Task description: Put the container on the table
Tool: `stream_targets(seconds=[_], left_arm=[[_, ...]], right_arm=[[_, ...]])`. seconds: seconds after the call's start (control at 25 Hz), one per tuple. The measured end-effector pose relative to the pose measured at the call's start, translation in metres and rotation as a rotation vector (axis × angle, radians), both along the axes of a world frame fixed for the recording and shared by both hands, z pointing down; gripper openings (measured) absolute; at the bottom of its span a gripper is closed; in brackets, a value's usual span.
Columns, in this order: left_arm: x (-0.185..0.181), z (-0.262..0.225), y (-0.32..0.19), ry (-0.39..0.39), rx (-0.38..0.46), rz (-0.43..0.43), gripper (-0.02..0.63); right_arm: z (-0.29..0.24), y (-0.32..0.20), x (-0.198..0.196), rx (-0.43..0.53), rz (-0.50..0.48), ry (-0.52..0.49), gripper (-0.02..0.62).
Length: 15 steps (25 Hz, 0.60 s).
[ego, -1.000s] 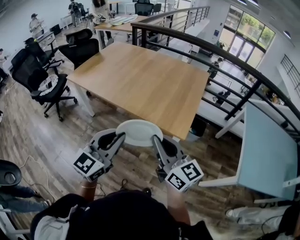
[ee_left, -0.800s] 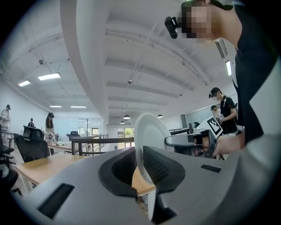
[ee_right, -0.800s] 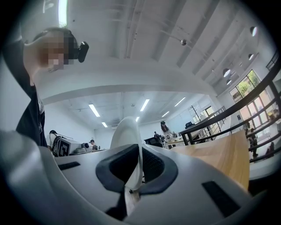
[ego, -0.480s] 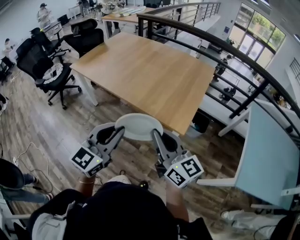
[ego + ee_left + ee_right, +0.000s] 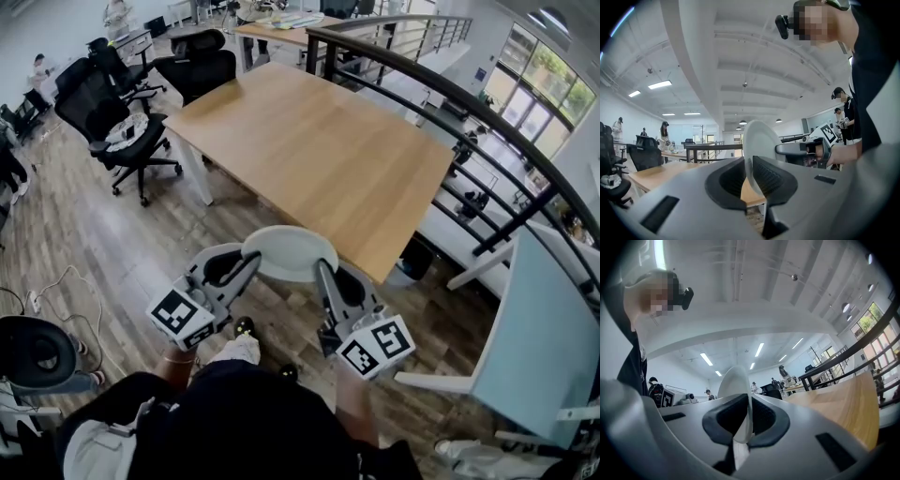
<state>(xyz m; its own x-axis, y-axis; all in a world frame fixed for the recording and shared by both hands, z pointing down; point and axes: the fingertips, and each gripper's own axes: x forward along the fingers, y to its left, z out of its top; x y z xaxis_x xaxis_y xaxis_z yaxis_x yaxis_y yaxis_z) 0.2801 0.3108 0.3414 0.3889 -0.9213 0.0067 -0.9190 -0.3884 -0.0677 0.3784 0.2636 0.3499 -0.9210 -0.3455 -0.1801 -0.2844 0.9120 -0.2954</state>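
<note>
White item: shallow round container (image 5: 289, 253), dish-like, carried level with its hollow side up.
Container, place: in the air at the near edge of the wooden table (image 5: 319, 141), not resting on it. In the head view its far rim overlaps that edge. How high it rides above the top cannot be read.
Left gripper (image 5: 251, 265): jaws drawn narrow, pinching the container's left rim. In the left gripper view the rim (image 5: 761, 140) runs edge-on between the ribbed pads (image 5: 771, 176).
Right gripper (image 5: 322, 272): jaws likewise nearly together, clamped on the opposite rim. The right gripper view shows the thin white edge (image 5: 733, 380) caught between the pads (image 5: 761, 418).
Table: pale wood top on white legs.
Around the table: black office chairs (image 5: 103, 103) off its left end, a dark railing (image 5: 450, 94) along its far side, and plank floor (image 5: 112, 253) below its near edge.
Step in hand: the carry toward the table, judged from the container being held short of the top and not set down.
Next move calls for: both grippers travelling together out over the top, with the gap between them kept fixed, because each one holds only a thin lip. The dish then has to be lowered level until its base meets the wood, and the jaws parted only after that.
Risk, judged: if one side leads or drops, the rim may slip from a pad.
</note>
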Motion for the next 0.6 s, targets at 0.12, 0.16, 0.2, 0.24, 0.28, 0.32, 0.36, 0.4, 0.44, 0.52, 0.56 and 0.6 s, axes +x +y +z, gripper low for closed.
stream_targets(seconds=[0.12, 0.16, 0.2, 0.24, 0.28, 0.32, 0.36, 0.4, 0.44, 0.52, 0.56, 0.6], left_arm=[[-0.008, -0.002, -0.01, 0.002, -0.01, 0.004, 0.054], [-0.013, -0.003, -0.014, 0.0, -0.011, 0.001, 0.054], [-0.019, -0.004, -0.017, 0.0, -0.01, -0.004, 0.054], [-0.027, -0.005, -0.021, -0.001, -0.01, -0.012, 0.054], [-0.035, -0.006, -0.025, -0.001, -0.009, -0.019, 0.054], [-0.042, -0.006, -0.029, 0.003, -0.003, -0.02, 0.054], [-0.049, -0.006, -0.033, 0.015, 0.005, -0.015, 0.054], [-0.056, -0.008, -0.037, 0.029, 0.01, -0.008, 0.054], [-0.062, -0.009, -0.042, 0.038, 0.013, -0.002, 0.054], [-0.077, -0.009, -0.051, 0.031, 0.022, 0.002, 0.054], [-0.084, -0.008, -0.056, 0.023, 0.027, 0.0, 0.054], [-0.092, -0.008, -0.061, 0.017, 0.025, -0.004, 0.054]], right_arm=[[-0.003, -0.009, -0.008, 0.006, 0.008, 0.001, 0.023], [-0.004, -0.012, -0.012, 0.005, 0.008, 0.0, 0.023], [-0.004, -0.015, -0.018, 0.005, 0.007, -0.001, 0.023], [-0.005, -0.018, -0.025, 0.006, 0.005, 0.0, 0.023], [-0.006, -0.022, -0.033, 0.009, 0.003, 0.003, 0.023], [-0.007, -0.026, -0.041, 0.013, 0.0, 0.007, 0.023], [-0.008, -0.03, -0.049, 0.018, 0.0, 0.012, 0.023], [-0.008, -0.035, -0.056, 0.021, 0.001, 0.016, 0.023], [-0.009, -0.039, -0.064, 0.023, 0.002, 0.018, 0.023], [-0.01, -0.049, -0.077, 0.026, 0.006, 0.02, 0.023], [-0.01, -0.054, -0.084, 0.028, 0.007, 0.022, 0.023], [-0.011, -0.059, -0.091, 0.029, 0.009, 0.025, 0.023]])
